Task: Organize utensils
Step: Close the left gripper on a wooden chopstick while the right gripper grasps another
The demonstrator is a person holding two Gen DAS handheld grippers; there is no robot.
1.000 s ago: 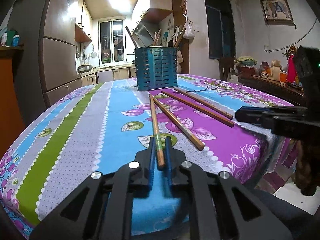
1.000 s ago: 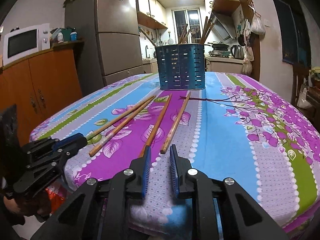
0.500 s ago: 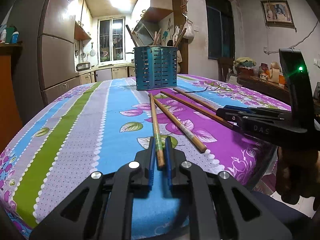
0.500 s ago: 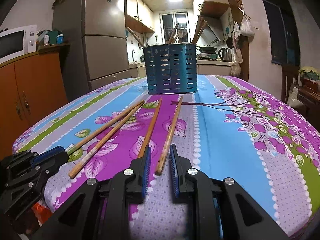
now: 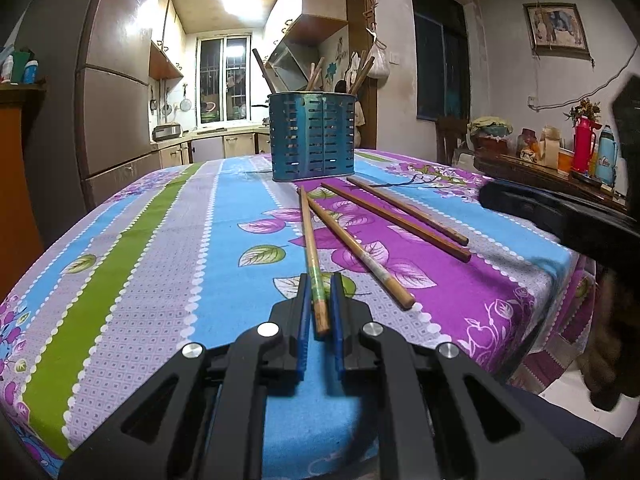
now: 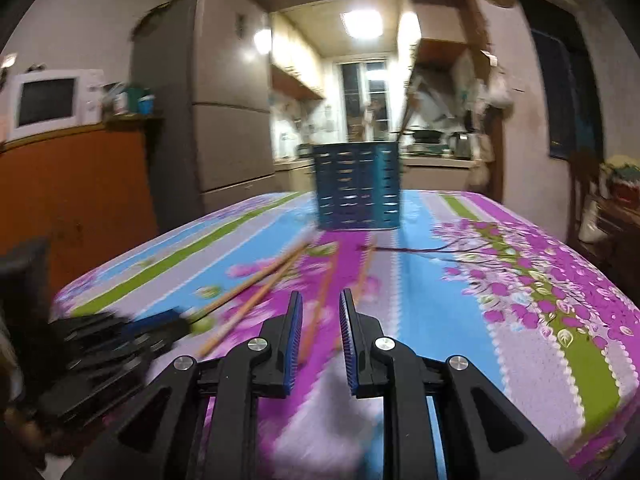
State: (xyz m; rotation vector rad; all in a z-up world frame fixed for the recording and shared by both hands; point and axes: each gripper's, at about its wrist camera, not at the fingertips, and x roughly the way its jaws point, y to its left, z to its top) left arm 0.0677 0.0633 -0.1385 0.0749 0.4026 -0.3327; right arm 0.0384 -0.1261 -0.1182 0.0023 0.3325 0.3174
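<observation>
Several wooden chopsticks lie on the flowered tablecloth (image 5: 160,248) in front of a blue slotted utensil holder (image 5: 313,136) that has more utensils standing in it. My left gripper (image 5: 319,286) has its jaws close around the near end of the leftmost chopstick (image 5: 312,248), which still lies on the cloth. My right gripper (image 6: 320,304) is open and empty, above the near ends of the two right-hand chopsticks (image 6: 320,300). The right wrist view is motion-blurred. The holder (image 6: 356,186) sits beyond them.
The table edge is close in front of both grippers. A fridge (image 6: 224,112) and an orange cabinet with a microwave (image 6: 48,100) stand to the left. A side table with bottles and a red flask (image 5: 582,144) stands to the right.
My right gripper has opened wider and lifted back from the chopstick ends, moving fast. My left gripper has stayed around the leftmost chopstick.
</observation>
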